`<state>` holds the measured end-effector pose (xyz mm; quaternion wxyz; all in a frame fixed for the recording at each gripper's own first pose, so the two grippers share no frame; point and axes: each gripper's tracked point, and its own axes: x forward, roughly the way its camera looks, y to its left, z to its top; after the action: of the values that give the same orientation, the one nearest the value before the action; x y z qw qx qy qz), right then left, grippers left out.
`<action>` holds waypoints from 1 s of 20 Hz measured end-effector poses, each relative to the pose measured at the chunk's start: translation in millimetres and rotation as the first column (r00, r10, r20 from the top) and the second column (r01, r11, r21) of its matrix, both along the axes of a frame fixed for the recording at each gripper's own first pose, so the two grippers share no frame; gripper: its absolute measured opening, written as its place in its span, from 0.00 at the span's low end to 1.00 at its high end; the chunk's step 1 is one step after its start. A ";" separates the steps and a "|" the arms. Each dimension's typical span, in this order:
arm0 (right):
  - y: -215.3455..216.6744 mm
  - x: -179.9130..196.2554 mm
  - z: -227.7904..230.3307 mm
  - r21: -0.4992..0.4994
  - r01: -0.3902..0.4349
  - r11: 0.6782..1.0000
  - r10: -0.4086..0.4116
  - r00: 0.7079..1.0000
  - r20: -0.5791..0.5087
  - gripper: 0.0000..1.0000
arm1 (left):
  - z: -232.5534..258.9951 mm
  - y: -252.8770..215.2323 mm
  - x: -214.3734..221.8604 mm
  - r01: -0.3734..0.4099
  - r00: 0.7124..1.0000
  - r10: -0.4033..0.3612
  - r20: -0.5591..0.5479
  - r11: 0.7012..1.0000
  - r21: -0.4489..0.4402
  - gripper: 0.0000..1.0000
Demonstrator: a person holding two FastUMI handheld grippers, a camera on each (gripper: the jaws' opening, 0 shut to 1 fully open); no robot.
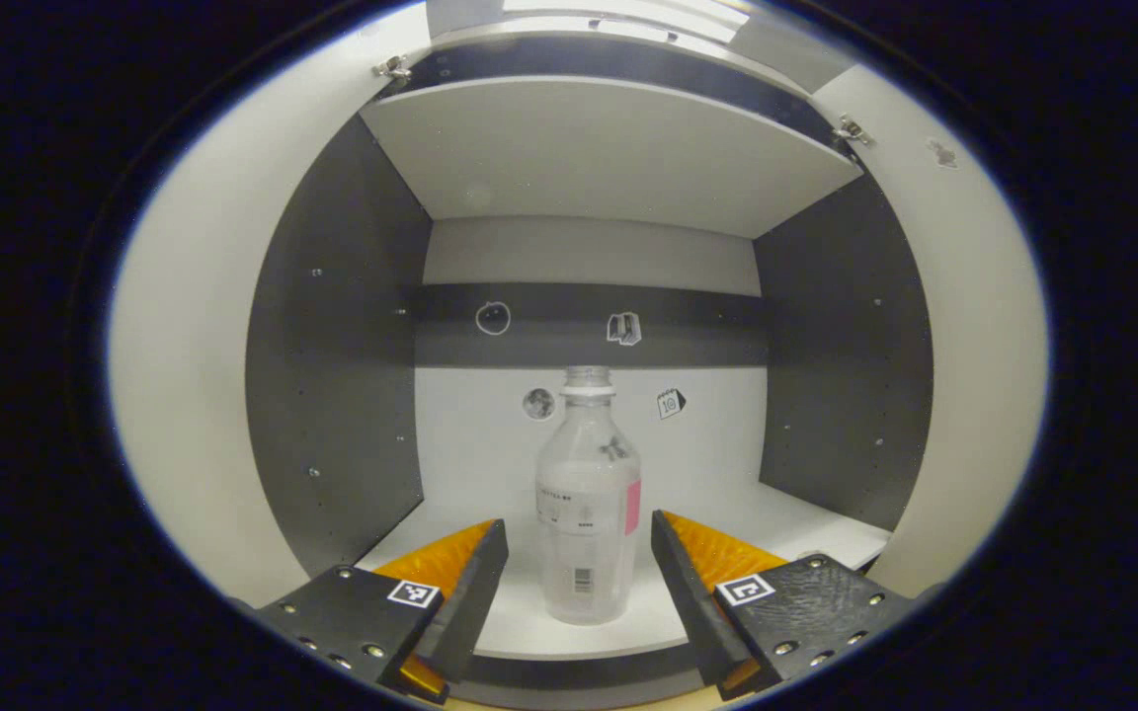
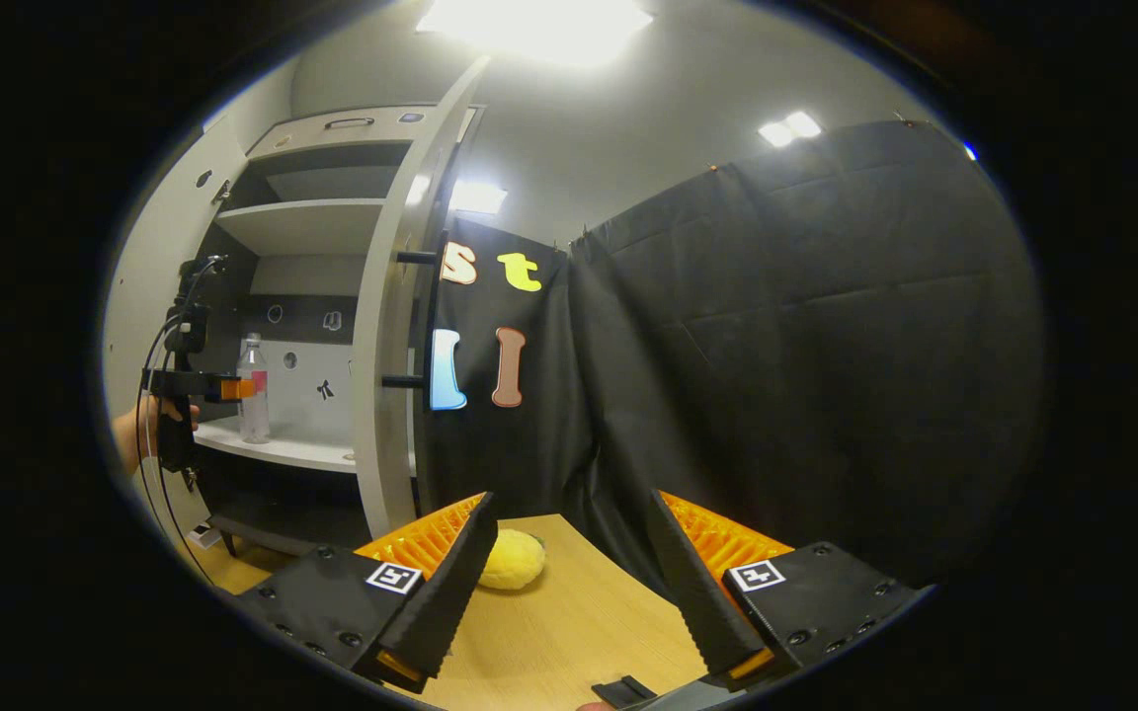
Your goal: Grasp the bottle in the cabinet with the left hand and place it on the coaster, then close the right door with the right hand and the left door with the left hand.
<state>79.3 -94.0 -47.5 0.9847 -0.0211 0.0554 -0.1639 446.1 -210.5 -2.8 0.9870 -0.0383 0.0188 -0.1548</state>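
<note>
A clear plastic bottle [image 1: 587, 504] with a white collar and a pink label patch stands upright on the cabinet's lower shelf [image 1: 786, 523]. My left gripper [image 1: 579, 578] is open, its fingers flanking the bottle's lower body without touching it. In the right gripper view the same bottle [image 2: 253, 388] appears far left inside the cabinet, with the left gripper [image 2: 233, 388] and a hand just left of it. The right door [image 2: 393, 326] stands open edge-on. My right gripper [image 2: 569, 592] hangs open over the wooden table [image 2: 579, 622], holding nothing.
Both cabinet doors [image 1: 184, 375] are swung open at either side. An upper shelf [image 1: 609, 148] sits above the bottle. A yellow round object [image 2: 512, 559] lies on the table near the right door's foot. Black cloth wall [image 2: 776, 346] stands behind the table.
</note>
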 end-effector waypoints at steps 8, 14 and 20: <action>-1.7 -4.2 -7.9 0.013 -0.014 1.000 0.014 0.999 -0.030 0.97 | -6.5 -5.2 34.0 -0.010 1.000 0.011 -0.023 0.999 0.039 0.81; -7.8 -13.0 -6.2 0.029 -0.039 0.999 0.040 0.999 -0.026 0.97 | 1.9 6.0 5.2 -0.025 1.000 0.025 0.000 1.000 0.015 0.71; -9.2 -27.2 -2.1 0.051 -0.110 0.993 0.111 0.994 -0.016 0.93 | 3.7 10.2 -67.1 -0.019 0.999 0.019 0.038 1.000 0.012 0.70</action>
<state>52.1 -103.2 -49.6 0.9919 -0.0011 0.0674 -0.1077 379.0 -200.3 0.9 0.9889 -0.0295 0.0008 -0.1459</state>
